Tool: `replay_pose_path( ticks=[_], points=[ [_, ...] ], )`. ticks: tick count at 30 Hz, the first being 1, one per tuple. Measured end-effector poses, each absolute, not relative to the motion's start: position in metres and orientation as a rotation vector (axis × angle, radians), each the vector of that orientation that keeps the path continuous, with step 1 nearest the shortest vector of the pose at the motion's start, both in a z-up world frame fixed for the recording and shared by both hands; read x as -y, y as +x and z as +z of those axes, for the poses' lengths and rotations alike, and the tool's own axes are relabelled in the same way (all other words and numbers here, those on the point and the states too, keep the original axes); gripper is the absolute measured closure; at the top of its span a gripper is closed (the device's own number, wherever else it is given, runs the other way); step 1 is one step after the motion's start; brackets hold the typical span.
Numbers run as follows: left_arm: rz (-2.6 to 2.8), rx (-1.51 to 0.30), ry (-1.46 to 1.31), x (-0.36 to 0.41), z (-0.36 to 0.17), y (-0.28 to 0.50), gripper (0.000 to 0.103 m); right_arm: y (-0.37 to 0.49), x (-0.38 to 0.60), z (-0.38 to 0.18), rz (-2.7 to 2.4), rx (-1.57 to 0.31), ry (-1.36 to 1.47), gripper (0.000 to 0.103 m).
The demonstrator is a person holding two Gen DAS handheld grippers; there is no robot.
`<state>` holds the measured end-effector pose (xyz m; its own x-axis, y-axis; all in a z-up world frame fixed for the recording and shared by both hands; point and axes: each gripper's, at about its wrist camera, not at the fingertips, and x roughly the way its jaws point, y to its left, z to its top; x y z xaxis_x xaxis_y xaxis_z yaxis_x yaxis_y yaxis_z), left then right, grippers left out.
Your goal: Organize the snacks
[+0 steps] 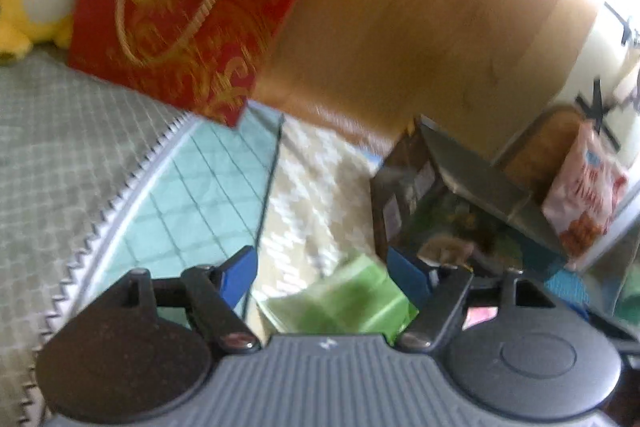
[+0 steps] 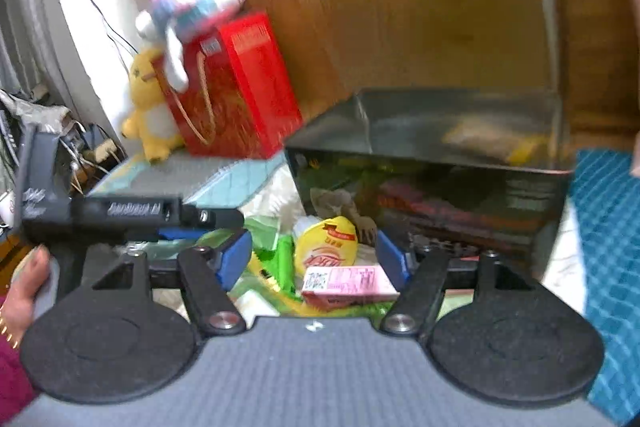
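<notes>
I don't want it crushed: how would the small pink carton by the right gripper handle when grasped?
The pink carton looks boxy with flat sides, so probably stiff and unlikely to roll. It seems small, likely light, and might dent under a hard squeeze. The right gripper is open.

Backdrop: a broad wooden panel [image 2: 400, 7], orange-brown and grained, is seen behind everything.
Wall: a pale wall [image 1: 592, 67] is seen beside the panel.
Light: strong daylight is let in at the upper right corner of the left wrist view, where detail is washed out.
Surface: a quilted grey-green cover [image 1: 60, 131] and a teal checked sheet [image 1: 200, 187] are spread underneath.
Chair: a wooden chair back [image 2: 592, 27] is seen at the right.
Clutter: tangled cables [image 2: 80, 155] are seen at the left edge.
</notes>
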<state>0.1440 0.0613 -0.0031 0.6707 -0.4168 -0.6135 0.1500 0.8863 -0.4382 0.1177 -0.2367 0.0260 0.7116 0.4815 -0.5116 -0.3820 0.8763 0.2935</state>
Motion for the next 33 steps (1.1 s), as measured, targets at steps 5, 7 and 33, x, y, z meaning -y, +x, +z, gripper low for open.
replay_pose_path(
  ticks=[5,7,33],
  points=[
    [-0.430,-0.822,-0.393,-0.054,-0.008,0.127,0.035,0.148,0.223,0.005,0.480,-0.696,0.165,0.034],
    [-0.474,-0.846,-0.366,-0.046,-0.007,0.113,0.036,0.147,0.218,0.004,0.503,-0.705,0.164,0.051],
    [-0.609,-0.837,-0.292,0.012,-0.001,0.137,0.029,0.091,0.209,0.022,0.557,-0.480,-0.011,0.055]
  ],
)
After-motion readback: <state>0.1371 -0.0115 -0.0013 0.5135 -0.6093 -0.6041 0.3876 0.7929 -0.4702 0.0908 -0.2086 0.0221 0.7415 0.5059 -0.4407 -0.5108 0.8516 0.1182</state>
